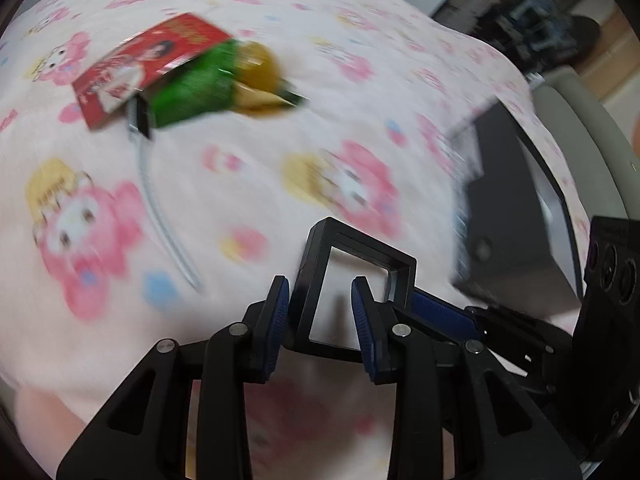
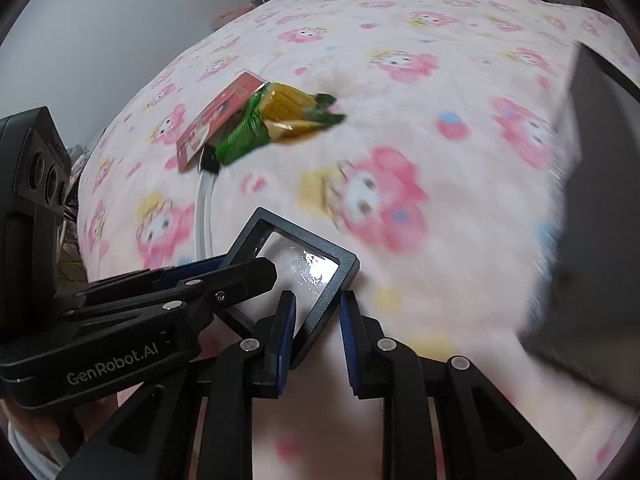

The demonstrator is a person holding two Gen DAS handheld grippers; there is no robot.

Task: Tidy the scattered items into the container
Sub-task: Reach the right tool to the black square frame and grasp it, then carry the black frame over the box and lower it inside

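Held: black display frame [image 1: 352, 284], pinched by left gripper [image 1: 320, 320] and right gripper [image 2: 318, 332].
Left: snack packets [image 2: 256, 124], cable [image 1: 160, 216] on bed.
Container: dark box [image 1: 508, 216], right.

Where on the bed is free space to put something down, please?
Free: the blanket between the snack pile and the dark container, and also beyond the pile. Crowded: around the black frame, gripped by the left tongs and right tongs, with the white strip beside it.
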